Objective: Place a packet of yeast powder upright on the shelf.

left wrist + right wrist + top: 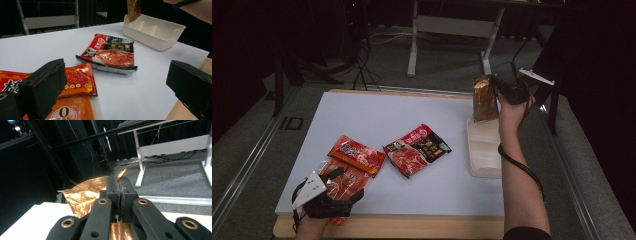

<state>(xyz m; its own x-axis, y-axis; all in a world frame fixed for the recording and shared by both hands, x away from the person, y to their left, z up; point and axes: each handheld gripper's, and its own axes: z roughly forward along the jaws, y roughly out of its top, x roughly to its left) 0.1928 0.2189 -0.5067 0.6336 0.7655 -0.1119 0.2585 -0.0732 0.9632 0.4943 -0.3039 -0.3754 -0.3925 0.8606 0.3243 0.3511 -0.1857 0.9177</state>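
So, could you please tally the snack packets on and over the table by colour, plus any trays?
Gold foil packet, held by the right gripper over the tray: 1
Orange-red packets: 2
Red-and-black packet: 1
White tray: 1
Total: 5

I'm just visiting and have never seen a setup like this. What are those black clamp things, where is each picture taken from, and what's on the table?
A person holds a hand-worked clamp in each hand. The high view looks down on the white table. The other two come from cameras riding on each clamp.

The right gripper is shut on the top of a gold foil packet, held upright over a white tray. The left gripper rests open over an orange packet. Beside that lie a red-orange packet and a red-and-black packet.
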